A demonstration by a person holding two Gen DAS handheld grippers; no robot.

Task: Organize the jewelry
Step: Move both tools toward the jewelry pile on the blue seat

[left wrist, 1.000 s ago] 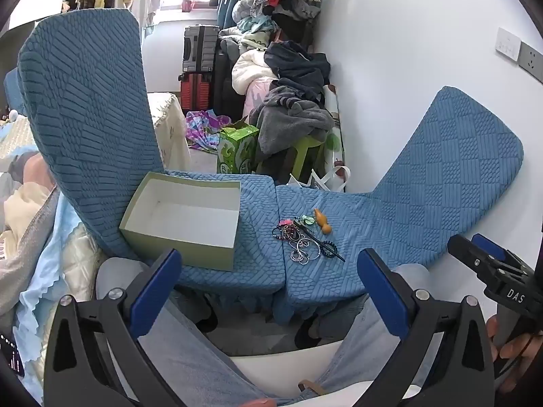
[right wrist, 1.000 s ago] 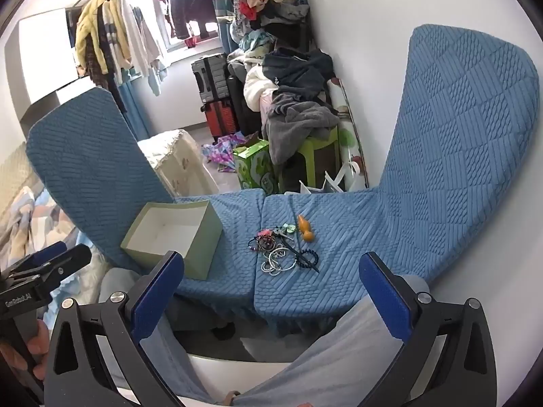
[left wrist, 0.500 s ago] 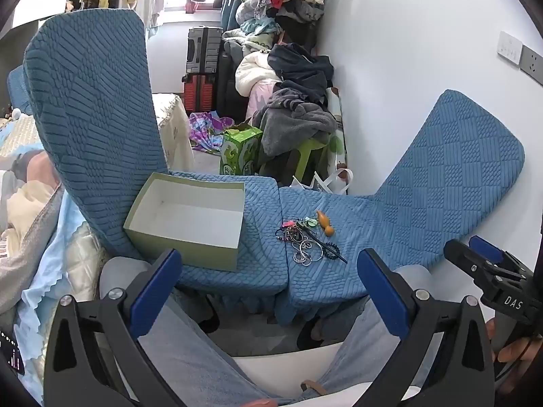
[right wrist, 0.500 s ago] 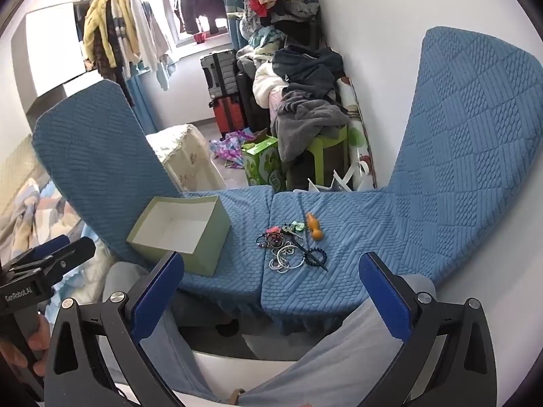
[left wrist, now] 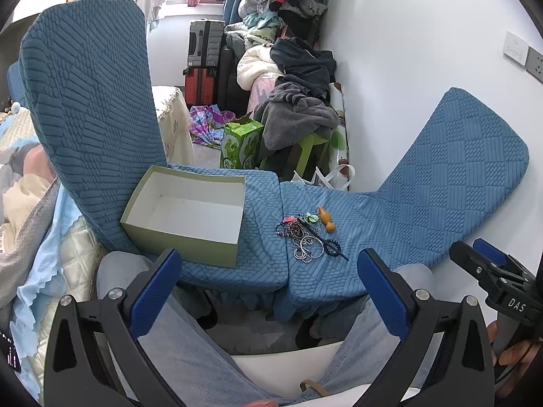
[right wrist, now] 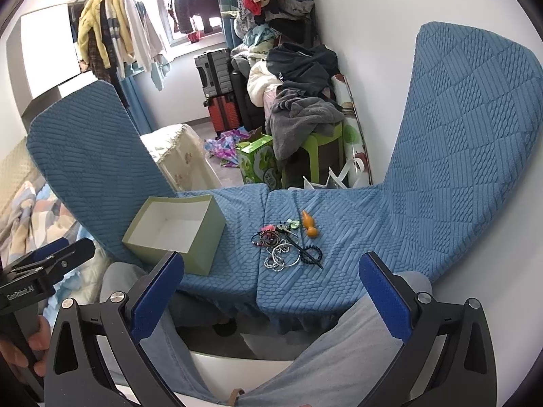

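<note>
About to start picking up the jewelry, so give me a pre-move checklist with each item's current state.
1. Box open, nothing visible inside: ok.
2. Jewelry pile in plain view on the right seat cushion: ok.
3. Left hand-held gripper open, holding nothing: ok.
4. Right hand-held gripper open, holding nothing: ok.
5. Pieces lying apart from each other: not ok, they overlap.
6. Whether the chains are knotted: cannot tell.

Tangled jewelry (left wrist: 310, 237) beside the empty green box (left wrist: 190, 215).
</note>
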